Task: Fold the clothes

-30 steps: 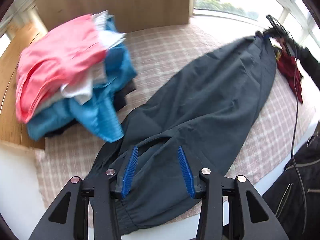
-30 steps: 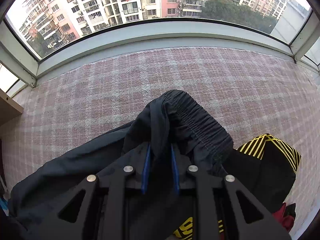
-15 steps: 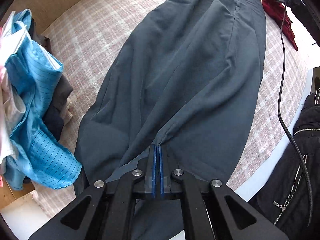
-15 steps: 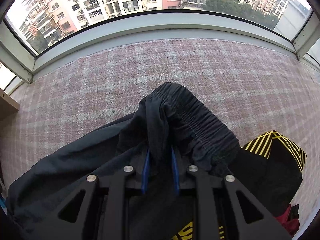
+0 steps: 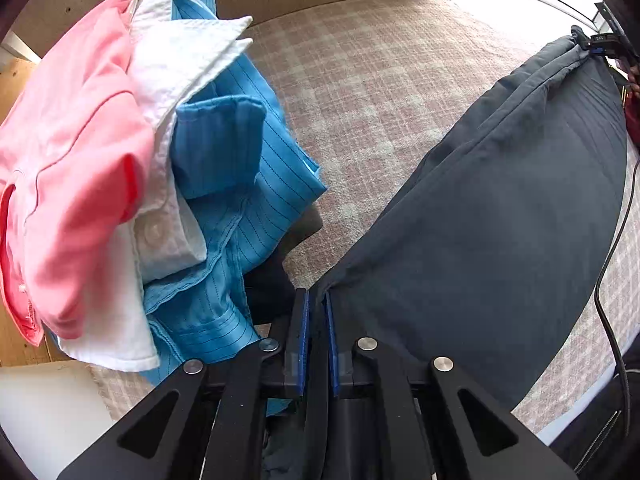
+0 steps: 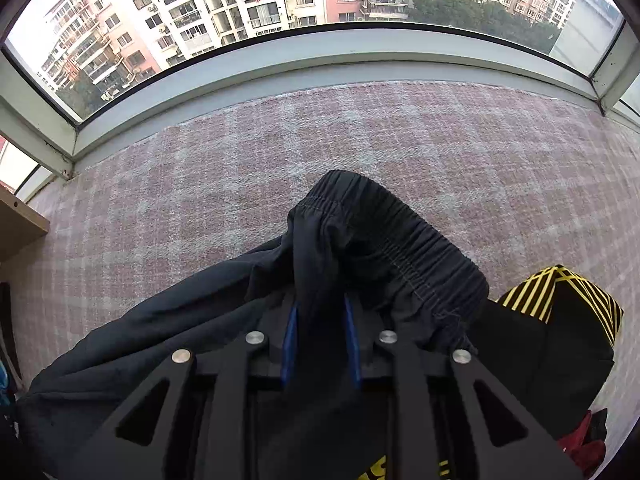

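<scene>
Dark grey trousers [image 5: 508,216] hang stretched between both grippers over the checked mat [image 5: 360,80]. My left gripper [image 5: 316,300] is shut on the trousers' hem end, lifted off the mat. My right gripper [image 6: 320,308] is shut on the gathered elastic waistband [image 6: 400,232] of the trousers; it also shows far off in the left wrist view [image 5: 596,46], at the top right. The cloth sags in a smooth fold between the two.
A pile of clothes, pink [image 5: 68,152], white [image 5: 172,64] and blue [image 5: 240,200], sits close on the left. A black and yellow garment [image 6: 560,304] and a red one [image 6: 584,440] lie by the waistband. A window sill [image 6: 320,64] borders the mat. A black cable [image 5: 612,240] hangs at right.
My left gripper closed on the trouser hem, then lifted and swung it left toward the clothes pile. The right gripper kept its hold and shifted slightly back from the window.
</scene>
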`<state>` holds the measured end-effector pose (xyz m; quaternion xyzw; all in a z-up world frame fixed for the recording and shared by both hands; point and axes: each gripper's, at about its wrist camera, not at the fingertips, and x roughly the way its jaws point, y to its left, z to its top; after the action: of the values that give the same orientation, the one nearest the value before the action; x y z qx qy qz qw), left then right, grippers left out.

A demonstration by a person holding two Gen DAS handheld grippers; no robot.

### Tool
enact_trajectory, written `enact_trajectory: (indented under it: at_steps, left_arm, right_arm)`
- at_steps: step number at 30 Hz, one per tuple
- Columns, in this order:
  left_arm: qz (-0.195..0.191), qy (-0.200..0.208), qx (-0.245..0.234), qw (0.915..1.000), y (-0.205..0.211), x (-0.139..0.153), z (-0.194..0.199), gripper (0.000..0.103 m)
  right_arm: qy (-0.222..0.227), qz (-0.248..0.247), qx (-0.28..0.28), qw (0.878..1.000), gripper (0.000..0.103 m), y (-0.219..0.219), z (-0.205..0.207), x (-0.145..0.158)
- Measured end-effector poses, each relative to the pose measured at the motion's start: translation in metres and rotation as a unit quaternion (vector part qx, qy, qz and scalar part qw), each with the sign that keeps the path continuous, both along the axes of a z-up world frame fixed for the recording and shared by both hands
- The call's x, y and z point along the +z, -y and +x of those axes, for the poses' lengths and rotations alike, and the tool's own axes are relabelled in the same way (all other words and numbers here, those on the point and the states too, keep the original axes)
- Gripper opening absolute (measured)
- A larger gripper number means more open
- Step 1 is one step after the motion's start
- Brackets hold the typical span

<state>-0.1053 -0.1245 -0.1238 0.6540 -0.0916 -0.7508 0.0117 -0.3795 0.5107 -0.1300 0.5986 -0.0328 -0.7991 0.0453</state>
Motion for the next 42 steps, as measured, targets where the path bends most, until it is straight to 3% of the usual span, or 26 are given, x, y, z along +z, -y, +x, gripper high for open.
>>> enact_trajectory:
  at_steps: [2,6,10,12,14,15,16,19,21,24,26,27,28,30,33,39,41,42]
  left_arm:
    - [-0.012,-0.003,-0.004,0.9999,-0.003,0.005,-0.001,0.021]
    - [-0.031,-0.011,-0.005,0.9995,-0.003,0.018,0.000,0.029]
    - [-0.045,-0.024,0.003,0.9987,-0.002,0.035,0.006,0.033]
    - [-0.046,-0.035,0.012,0.9983,-0.005,0.046,0.013,0.033]
    - [-0.021,-0.041,-0.012,0.9989,-0.030,0.051,0.006,0.033]
    - [-0.008,-0.044,-0.025,0.9987,-0.043,0.053,0.003,0.033]
    - [0.005,-0.047,-0.038,0.9982,-0.056,0.056,-0.001,0.033]
    - [0.043,-0.056,-0.076,0.9946,-0.095,0.062,-0.011,0.033]
    - [0.076,-0.049,-0.119,0.9887,-0.141,0.043,-0.040,0.033]
    - [0.116,-0.029,-0.173,0.9777,-0.209,0.020,-0.080,0.033]
    - [0.140,-0.022,-0.209,0.9676,-0.259,0.015,-0.107,0.033]
    - [0.151,-0.020,-0.228,0.9616,-0.284,0.014,-0.122,0.033]
    - [0.158,-0.026,-0.253,0.9540,-0.311,0.017,-0.135,0.033]
    - [0.166,-0.040,-0.307,0.9363,-0.364,0.022,-0.161,0.033]
    - [0.193,-0.047,-0.348,0.9161,-0.433,0.023,-0.209,0.036]
    - [0.179,-0.038,-0.358,0.9155,-0.499,-0.015,-0.279,0.038]
    - [0.184,-0.023,-0.345,0.9199,-0.499,-0.028,-0.295,0.037]
    - [0.185,-0.015,-0.338,0.9227,-0.496,-0.034,-0.300,0.036]
  right_arm:
    - [0.013,-0.043,-0.002,0.999,0.030,-0.008,0.000,0.006]
    - [0.034,-0.160,-0.022,0.986,0.032,-0.037,0.000,0.025]
    - [0.004,-0.198,-0.026,0.980,0.036,-0.063,0.029,0.055]
    - [-0.025,-0.171,-0.006,0.985,0.036,-0.071,0.040,0.071]
    - [-0.043,-0.138,0.023,0.989,0.031,-0.069,0.048,0.080]
    - [-0.035,-0.132,0.041,0.990,0.015,-0.059,0.050,0.076]
    - [-0.025,-0.126,0.059,0.990,0.007,-0.050,0.053,0.065]
    - [0.002,-0.087,0.104,0.991,0.008,-0.008,0.050,0.010]
    - [0.026,-0.087,0.109,0.990,0.008,0.007,0.040,-0.016]
    - [0.011,-0.138,0.073,0.988,0.009,-0.020,0.037,-0.008]
    - [-0.039,-0.119,0.050,0.991,0.027,-0.055,0.044,0.017]
    - [-0.068,-0.090,0.043,0.993,0.048,-0.070,0.048,0.028]
    - [-0.094,-0.057,0.043,0.993,0.057,-0.082,0.053,0.036]
    - [-0.126,-0.022,0.054,0.990,0.057,-0.101,0.060,0.046]
    - [-0.119,-0.042,0.091,0.988,0.057,-0.112,0.052,0.037]
    - [-0.096,-0.100,0.151,0.979,0.057,-0.100,0.032,0.007]
    - [-0.088,-0.122,0.170,0.974,0.054,-0.095,0.026,-0.002]
    - [-0.085,-0.133,0.179,0.971,0.029,-0.092,0.023,-0.007]
